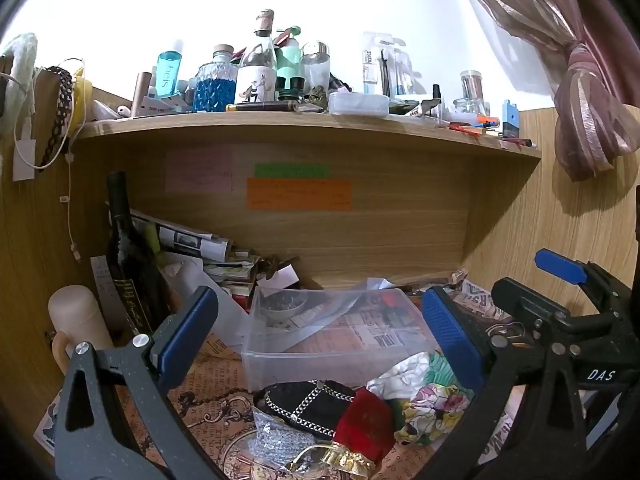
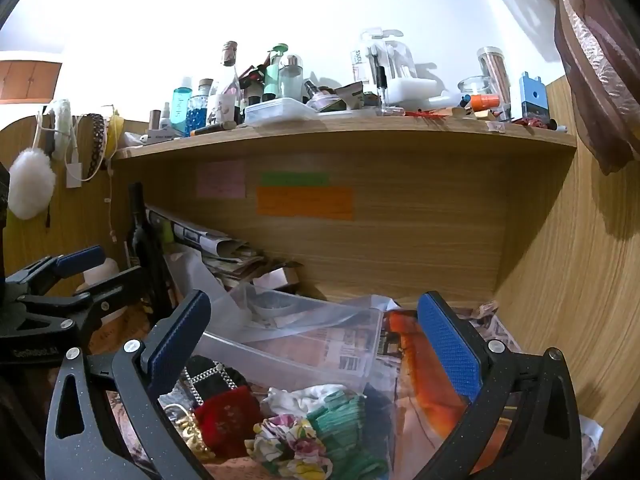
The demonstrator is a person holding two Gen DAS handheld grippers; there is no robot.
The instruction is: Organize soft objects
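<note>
Grippers side by side, left gripper (image 1: 320, 332), right gripper (image 2: 316, 344), jaws wide

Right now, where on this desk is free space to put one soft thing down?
Mostly inside the clear plastic box: its floor is nearly bare, with only a plastic sheet lying in it. A second patch is the printed paper left of the black chained pouch. The soft pile around the red velvet pouch is crowded, as is the top shelf.

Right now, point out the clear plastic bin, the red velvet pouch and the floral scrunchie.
clear plastic bin (image 1: 320, 364): left wrist view, front wall.
red velvet pouch (image 1: 366, 418): left wrist view, middle of the red fabric.
floral scrunchie (image 2: 290, 442): right wrist view, centre of the ruffled cloth.
</note>
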